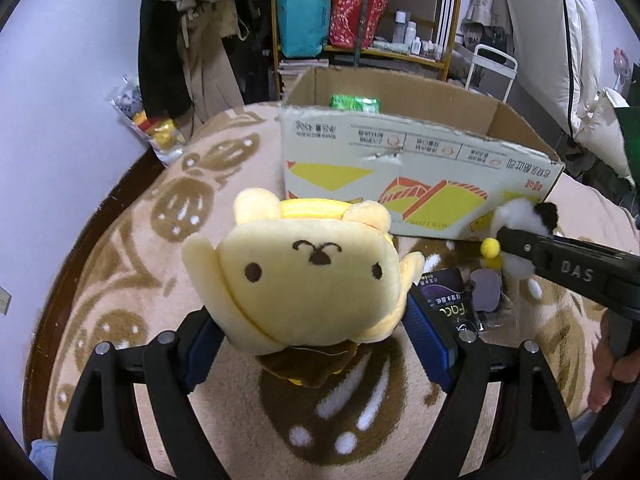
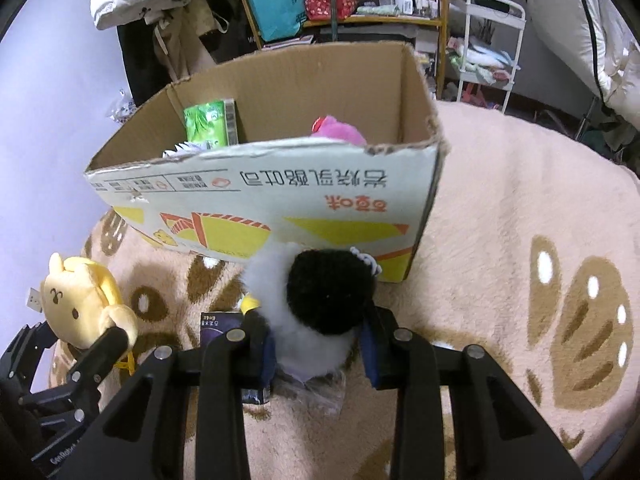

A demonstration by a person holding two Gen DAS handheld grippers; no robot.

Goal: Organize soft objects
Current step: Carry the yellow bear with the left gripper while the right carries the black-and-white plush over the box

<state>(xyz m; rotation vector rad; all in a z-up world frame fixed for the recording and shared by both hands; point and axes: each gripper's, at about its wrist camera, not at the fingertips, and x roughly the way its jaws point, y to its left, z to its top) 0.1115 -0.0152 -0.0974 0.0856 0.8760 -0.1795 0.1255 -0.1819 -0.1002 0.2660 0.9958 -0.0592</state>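
Note:
My left gripper (image 1: 308, 336) is shut on a yellow bear plush (image 1: 304, 276) and holds it above the patterned blanket (image 1: 120, 280), in front of the cardboard box (image 1: 400, 168). The plush also shows at the left of the right wrist view (image 2: 80, 304). My right gripper (image 2: 316, 340) is shut on a white and black fluffy plush (image 2: 320, 300) with yellow pom-poms, just in front of the box (image 2: 280, 200). That plush shows at the right in the left wrist view (image 1: 524, 220). Inside the box lie a pink plush (image 2: 340, 130) and a green packet (image 2: 208, 120).
A dark packet (image 1: 448, 300) and a clear plastic bag (image 2: 312, 390) lie on the blanket below the right gripper. A shelf (image 1: 360, 12), hanging clothes (image 1: 192, 40) and a white rack (image 2: 492, 40) stand behind the box. A snack bag (image 1: 156, 128) is at the far left.

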